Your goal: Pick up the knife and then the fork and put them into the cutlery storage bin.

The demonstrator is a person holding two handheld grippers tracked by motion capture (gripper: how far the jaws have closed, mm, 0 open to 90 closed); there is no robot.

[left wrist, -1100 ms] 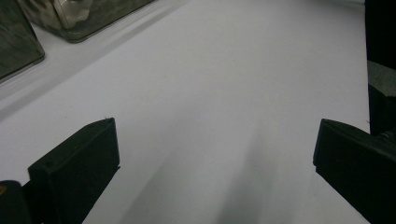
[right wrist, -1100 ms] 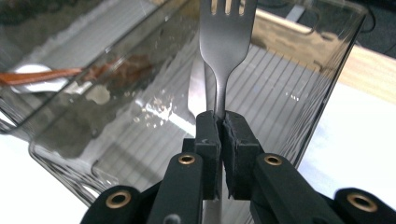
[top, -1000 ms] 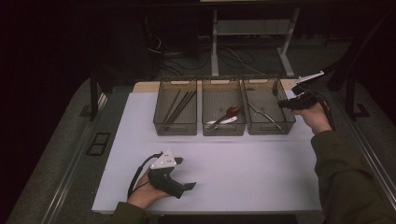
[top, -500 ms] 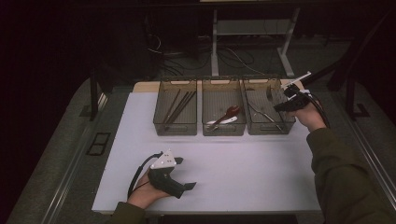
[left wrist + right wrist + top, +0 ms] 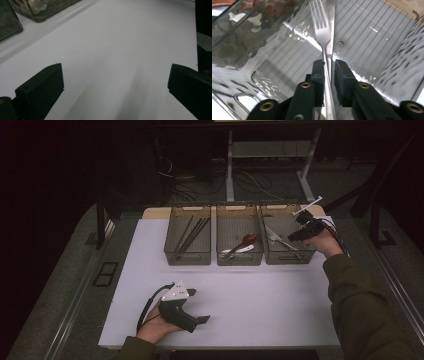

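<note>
Three clear bins stand in a row at the far side of the white surface (image 5: 240,295), and the work in hand is the metal fork (image 5: 323,35) lying in the rightmost bin (image 5: 286,257). The right gripper (image 5: 329,67) reaches into that bin with its fingers (image 5: 318,72) just astride the fork's handle; they have just been opening and a thin gap shows on each side, so the fork sits between them without being pinched. Stiff, thin and polished, the fork looks light but slippery, apt to pivot or slide if taken near one end; the narrow neck just behind the tines, or the middle of the handle, seems the safer place to take hold, with the pads closing on the flat edges. A second piece of steel cutlery lies touching it on its right, so a careless closing could catch both. The left gripper (image 5: 202,320) rests idle on the near part of the surface, fingers (image 5: 42,85) spread wide with nothing between them. From above, the row shows: chopsticks (image 5: 192,232) in the left bin and spoons (image 5: 242,245) in the middle one. The right gripper view gives what that one cannot: tines, handle and the gap at the pads.
</note>
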